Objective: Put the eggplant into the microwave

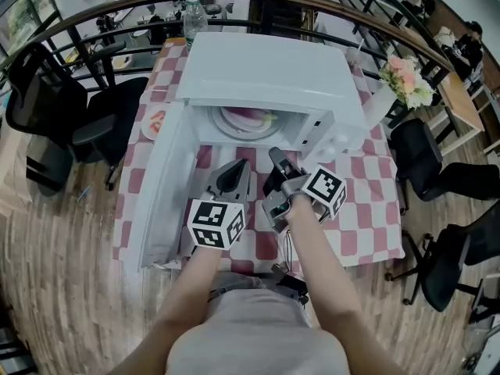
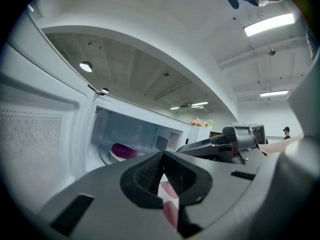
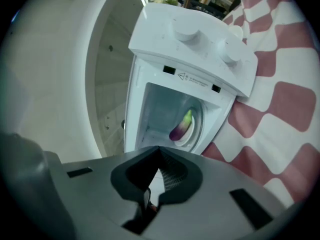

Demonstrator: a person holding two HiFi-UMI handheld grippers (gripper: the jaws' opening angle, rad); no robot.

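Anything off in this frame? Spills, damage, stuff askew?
Nothing stands out. The eggplant lies on the turntable plate inside the microwave, whose door hangs open to the left. The left gripper and right gripper are both shut and empty in front of it. No spill or damage shows on the checked tablecloth.

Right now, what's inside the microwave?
The eggplant lies on a round plate inside the microwave, whose door is open. Nothing else shows; the space under the plate and the deep cavity corners are hidden.

White microwave (image 1: 273,69), purple green-tipped eggplant (image 3: 181,127) — red-and-white checked tablecloth (image 1: 367,201)
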